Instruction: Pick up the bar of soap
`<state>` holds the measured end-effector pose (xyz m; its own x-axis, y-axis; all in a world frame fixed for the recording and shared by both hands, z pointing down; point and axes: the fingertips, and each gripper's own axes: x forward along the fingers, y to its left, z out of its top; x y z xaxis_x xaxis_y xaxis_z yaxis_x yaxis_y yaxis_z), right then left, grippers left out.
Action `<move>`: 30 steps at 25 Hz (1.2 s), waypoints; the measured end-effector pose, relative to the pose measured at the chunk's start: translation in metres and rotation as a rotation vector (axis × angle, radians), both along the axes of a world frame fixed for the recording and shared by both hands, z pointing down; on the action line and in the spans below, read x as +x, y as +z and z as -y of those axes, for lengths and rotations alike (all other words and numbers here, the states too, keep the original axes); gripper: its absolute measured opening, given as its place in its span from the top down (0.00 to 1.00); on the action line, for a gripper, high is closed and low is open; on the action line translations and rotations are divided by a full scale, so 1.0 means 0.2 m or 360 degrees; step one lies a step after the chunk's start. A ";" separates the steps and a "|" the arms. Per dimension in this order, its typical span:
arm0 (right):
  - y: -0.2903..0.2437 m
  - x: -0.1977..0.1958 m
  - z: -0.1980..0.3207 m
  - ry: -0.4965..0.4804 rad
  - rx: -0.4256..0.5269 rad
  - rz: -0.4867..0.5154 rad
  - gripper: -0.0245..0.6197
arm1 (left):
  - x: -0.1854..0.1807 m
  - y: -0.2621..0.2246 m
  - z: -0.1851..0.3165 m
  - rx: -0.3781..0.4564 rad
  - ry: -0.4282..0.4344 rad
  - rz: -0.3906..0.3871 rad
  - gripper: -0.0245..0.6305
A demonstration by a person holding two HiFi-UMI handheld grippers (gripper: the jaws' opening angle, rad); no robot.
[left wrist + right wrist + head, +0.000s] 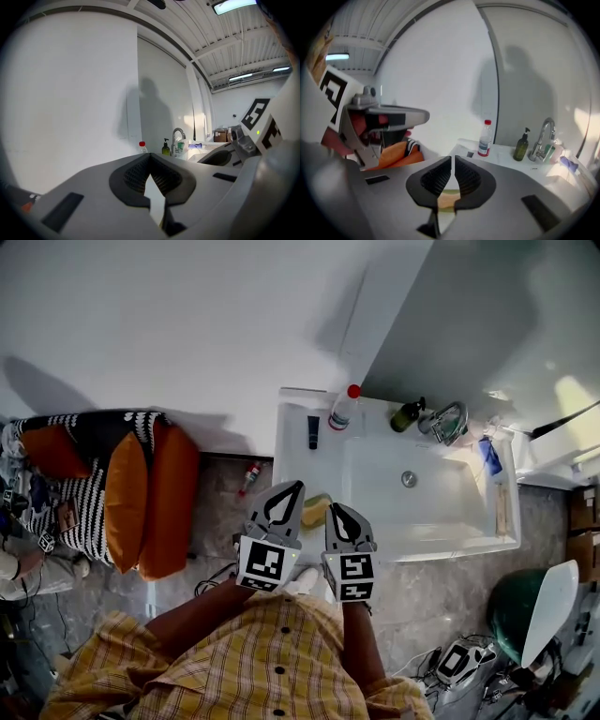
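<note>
The bar of soap [315, 510] is yellowish-orange on a green base. It lies on the front left rim of the white sink [487, 545], between my two grippers in the head view. My left gripper [296, 486] hangs just left of it, jaws shut and empty, tips meeting [150, 155]. My right gripper [333, 508] sits just right of it, also shut with only a thin slit between the tips [453, 158]. In the right gripper view the soap [447, 200] shows below, through the hollow behind the tips, untouched.
At the sink's back stand a red-capped bottle [344, 409], a dark pump dispenser [407, 415] and the faucet [448, 423]. A small dark item [312, 431] lies on the left rim. Orange cushions [150, 498] lean to the left; a green bin [511, 610] is at right.
</note>
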<state>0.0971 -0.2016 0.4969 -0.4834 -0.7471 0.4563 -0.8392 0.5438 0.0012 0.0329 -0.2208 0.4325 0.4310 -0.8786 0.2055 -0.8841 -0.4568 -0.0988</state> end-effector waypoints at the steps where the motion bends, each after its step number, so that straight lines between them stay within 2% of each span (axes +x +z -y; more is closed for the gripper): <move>1: 0.05 -0.02 -0.01 -0.0072 -0.0020 -0.0070 0.93 | 0.00 0.01 0.01 -0.0004 -0.0004 0.0003 0.95; 3: 0.15 -0.04 -0.04 -0.0211 -0.0059 -0.0189 0.93 | -0.01 0.03 0.02 -0.0017 -0.0009 0.0002 0.95; 6: 0.32 -0.07 -0.08 -0.0413 -0.0202 -0.0318 0.93 | -0.01 0.06 0.03 -0.0034 -0.0010 -0.0017 0.95; 8: 0.43 -0.07 -0.11 -0.0562 -0.0267 -0.0480 0.92 | 0.00 0.07 0.03 -0.0041 -0.0006 -0.0016 0.95; 11: 0.54 -0.05 -0.10 -0.0816 -0.0276 -0.0776 0.79 | 0.00 0.08 0.04 -0.0054 -0.0001 -0.0006 0.95; 15: 0.63 -0.05 -0.07 -0.1228 -0.0232 -0.1074 0.78 | -0.01 0.08 0.03 -0.0052 -0.0016 -0.0001 0.95; 18: 0.74 -0.04 -0.07 -0.1548 -0.0276 -0.1286 0.71 | -0.03 0.08 0.03 -0.0057 -0.0044 0.0007 0.95; 20: 0.81 -0.03 -0.07 -0.1701 -0.0307 -0.1404 0.67 | -0.05 0.09 0.03 -0.0060 -0.0065 0.0016 0.95; 24: 0.88 -0.06 -0.07 -0.1899 -0.0296 -0.1477 0.65 | -0.09 0.10 0.04 -0.0070 -0.0112 0.0027 0.95; 30: 0.95 -0.08 -0.05 -0.2080 -0.0309 -0.1593 0.65 | -0.13 0.12 0.04 -0.0089 -0.0147 0.0049 0.95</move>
